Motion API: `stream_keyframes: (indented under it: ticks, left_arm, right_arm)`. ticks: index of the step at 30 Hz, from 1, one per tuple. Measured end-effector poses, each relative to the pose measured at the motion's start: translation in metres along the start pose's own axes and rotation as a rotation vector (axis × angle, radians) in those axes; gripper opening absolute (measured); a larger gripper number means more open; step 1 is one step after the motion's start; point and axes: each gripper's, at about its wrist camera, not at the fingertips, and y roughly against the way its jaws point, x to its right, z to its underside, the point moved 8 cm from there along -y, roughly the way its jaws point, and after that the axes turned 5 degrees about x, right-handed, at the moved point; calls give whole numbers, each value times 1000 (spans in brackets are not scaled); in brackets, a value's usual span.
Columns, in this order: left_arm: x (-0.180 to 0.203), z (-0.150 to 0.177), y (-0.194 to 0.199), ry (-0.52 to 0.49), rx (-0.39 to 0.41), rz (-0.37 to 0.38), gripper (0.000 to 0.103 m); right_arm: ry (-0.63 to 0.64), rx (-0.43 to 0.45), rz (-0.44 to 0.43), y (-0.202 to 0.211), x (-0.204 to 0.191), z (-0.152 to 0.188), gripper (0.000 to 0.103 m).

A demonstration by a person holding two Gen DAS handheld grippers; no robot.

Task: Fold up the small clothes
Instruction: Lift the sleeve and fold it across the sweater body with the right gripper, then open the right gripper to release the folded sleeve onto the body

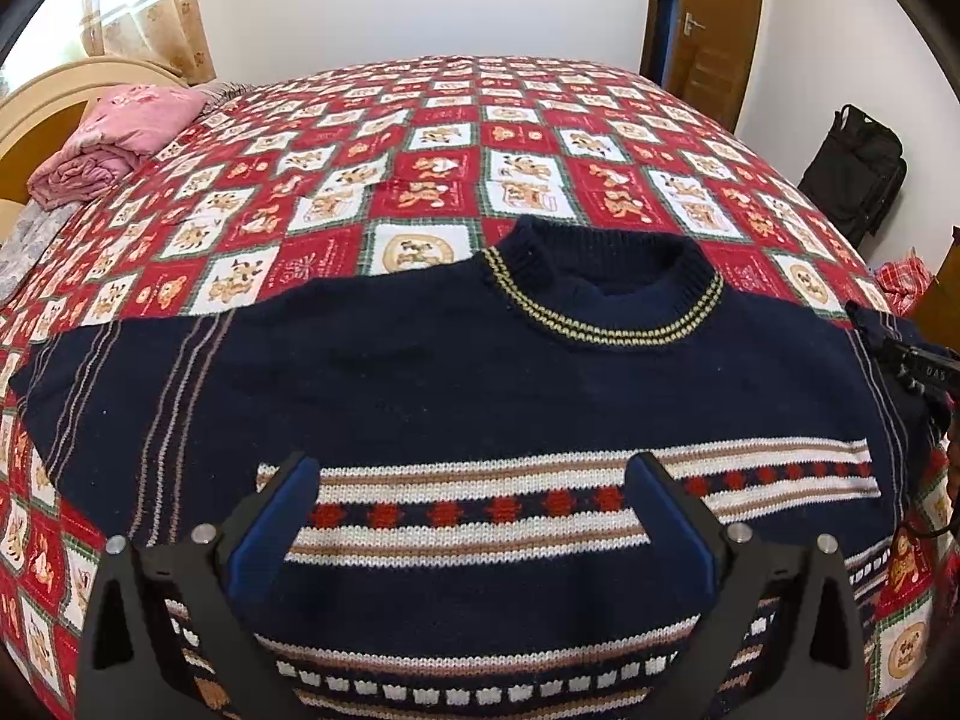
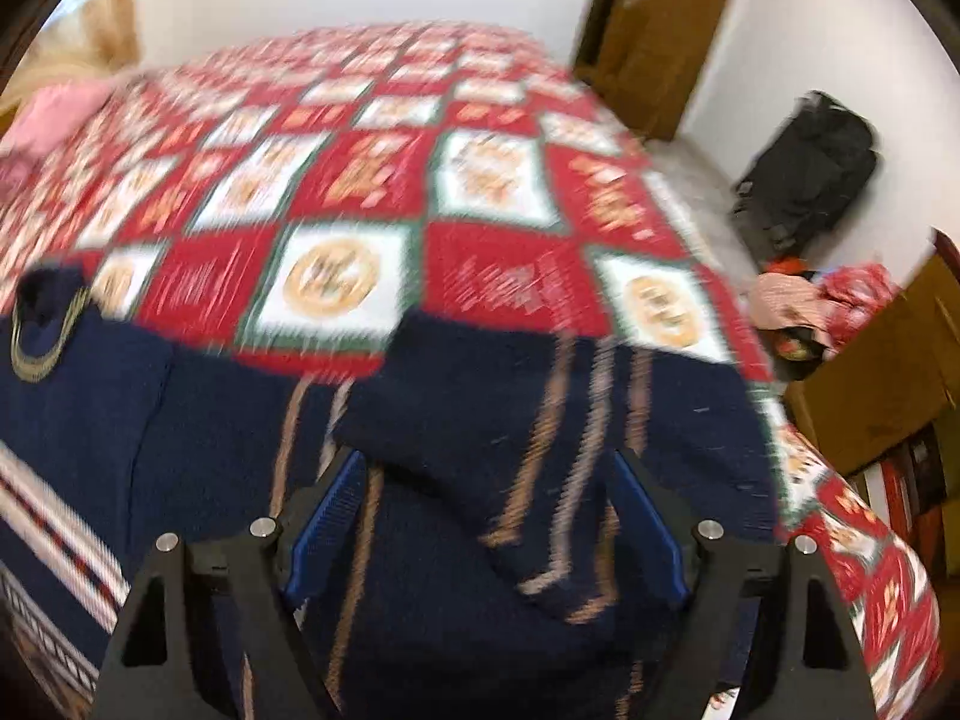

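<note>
Navy knitted sweater with red-and-white patterned bands (image 1: 480,396) lying flat on bed with red-and-white patchwork quilt (image 1: 456,138), folded pink blanket (image 1: 114,144) by headboard, brown wooden door (image 1: 714,30), black suitcase (image 1: 855,174) against white wall, left gripper (image 1: 474,516) jaws apart over sweater's chest, right gripper (image 2: 489,516) jaws apart over blurred sleeve (image 2: 540,420).

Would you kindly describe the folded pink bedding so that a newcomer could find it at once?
Start at the bed with the red-and-white patchwork quilt. At its far left corner, against the curved cream headboard, lies the folded pink blanket, the only plain pink thing there.
</note>
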Motion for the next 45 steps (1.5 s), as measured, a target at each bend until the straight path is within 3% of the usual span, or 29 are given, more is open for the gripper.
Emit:
stream_keyframes:
  ticks: [3,4,5,6,7,9,12,19,22,25,28,32,36,38,40,42,45]
  left_arm:
    - [-2,0,2,-1,6,-1,103]
    - [-3,0,1,3,6,-5,103]
    - [-3,0,1,7,2,-4,103]
    - [-3,2,-1,13,-8,2,103]
    - [-3,2,-2,16,-17,7,103]
    - [-4,4,-1,14,-24,10,103]
    - [-7,2,5,15,-5,3,103]
    - [-22,0,9,54,10,10,103]
    - [-35,-2,13,72,28,-4,103]
    - [-50,-1,15,97,37,-9,103]
    - [-64,0,19,115,49,-16,103]
    - [-86,3,28,115,79,-46,103]
    - [-113,11,33,119,82,-90,103]
    - [-126,16,33,138,76,-102,103]
    - [-134,21,31,161,72,-100,103]
    - [-138,24,26,190,62,-87,103]
    - [-125,24,20,211,42,-9,103]
  right_arm:
    - [67,13,-4,-3,-12,3,83]
    - [42,25,5,-4,-9,1,74]
    - [5,31,-8,-5,-5,-1,61]
    - [-37,35,-23,-7,-2,-3,35]
    - [-79,40,-11,-7,5,-5,20]
    - [-131,31,-13,-9,16,-6,12]
    - [-205,40,-37,0,22,-6,8]
    - [-289,206,-183,91,-14,-19,8]
    - [-285,252,-338,142,-71,-24,8]
    - [-248,249,-473,165,-141,-24,8]
    - [-216,215,-592,164,-218,-17,8]
    - [-165,182,-623,129,-306,6,9]
    - [-173,111,-628,88,-346,35,12]
    - [-225,114,-673,85,-348,42,18]
    - [-259,107,-733,88,-344,40,47]
    - [-295,109,-797,102,-337,38,59]
    - [-294,139,-805,124,-320,36,60]
